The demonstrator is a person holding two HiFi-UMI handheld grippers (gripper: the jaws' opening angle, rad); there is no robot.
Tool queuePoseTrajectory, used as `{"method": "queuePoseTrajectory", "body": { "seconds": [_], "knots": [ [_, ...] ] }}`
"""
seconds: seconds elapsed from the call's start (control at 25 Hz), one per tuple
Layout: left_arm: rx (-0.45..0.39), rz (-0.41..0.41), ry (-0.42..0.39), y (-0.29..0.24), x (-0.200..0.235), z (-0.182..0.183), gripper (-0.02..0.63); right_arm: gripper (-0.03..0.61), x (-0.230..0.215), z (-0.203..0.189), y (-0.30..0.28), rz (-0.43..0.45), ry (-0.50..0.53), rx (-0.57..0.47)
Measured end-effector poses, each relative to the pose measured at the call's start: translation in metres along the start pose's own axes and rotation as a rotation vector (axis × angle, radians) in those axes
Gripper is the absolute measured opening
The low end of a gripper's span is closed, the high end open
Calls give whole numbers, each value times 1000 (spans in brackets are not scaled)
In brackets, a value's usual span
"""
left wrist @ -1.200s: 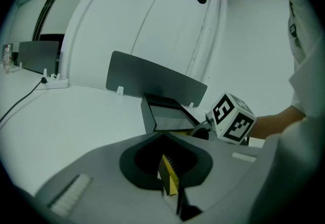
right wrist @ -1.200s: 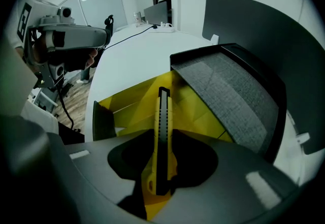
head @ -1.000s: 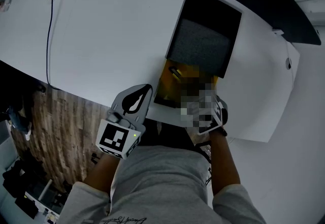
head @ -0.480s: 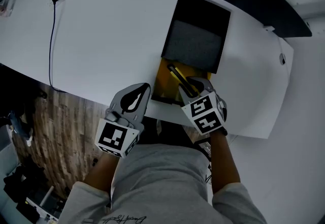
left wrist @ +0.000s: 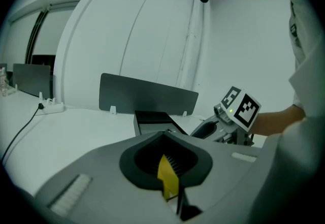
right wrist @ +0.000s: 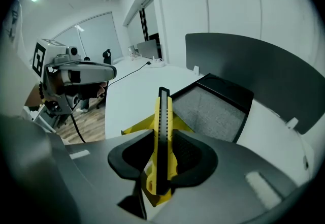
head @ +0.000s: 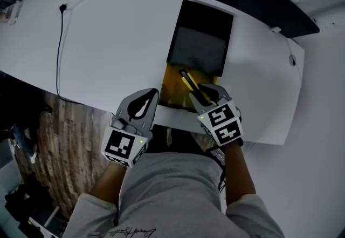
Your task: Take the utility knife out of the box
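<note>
Right tongs [right wrist: 161, 139] pinch utility knife [right wrist: 163, 111], now raised above box [head: 171, 88] | left tongs [left wrist: 165, 139] pinch yellow sliver [left wrist: 168, 180], unchanged

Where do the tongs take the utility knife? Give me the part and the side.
Grip the utility knife at the rear of its handle, pads on its two flat yellow sides, coming from the tail end along its length. It is long and slim, with the black slider edge up, so the flats probably seat best. The right tongs hold it this way.
</note>
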State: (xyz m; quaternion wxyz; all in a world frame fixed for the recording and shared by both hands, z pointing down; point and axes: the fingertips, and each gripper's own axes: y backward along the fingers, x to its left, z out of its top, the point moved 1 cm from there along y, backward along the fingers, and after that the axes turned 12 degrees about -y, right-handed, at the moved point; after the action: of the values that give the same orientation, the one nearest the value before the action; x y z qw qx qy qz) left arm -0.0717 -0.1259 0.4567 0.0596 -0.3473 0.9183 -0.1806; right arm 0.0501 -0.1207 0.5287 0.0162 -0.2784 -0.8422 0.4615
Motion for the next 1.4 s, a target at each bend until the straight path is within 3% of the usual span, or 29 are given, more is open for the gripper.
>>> {"method": "queuePoseTrajectory", "body": {
  "seconds": [1.4],
  "knots": [
    [-101, 1, -86, 26, -32, 73, 0, 130, 25, 47, 117, 62, -35, -312]
  ]
}}
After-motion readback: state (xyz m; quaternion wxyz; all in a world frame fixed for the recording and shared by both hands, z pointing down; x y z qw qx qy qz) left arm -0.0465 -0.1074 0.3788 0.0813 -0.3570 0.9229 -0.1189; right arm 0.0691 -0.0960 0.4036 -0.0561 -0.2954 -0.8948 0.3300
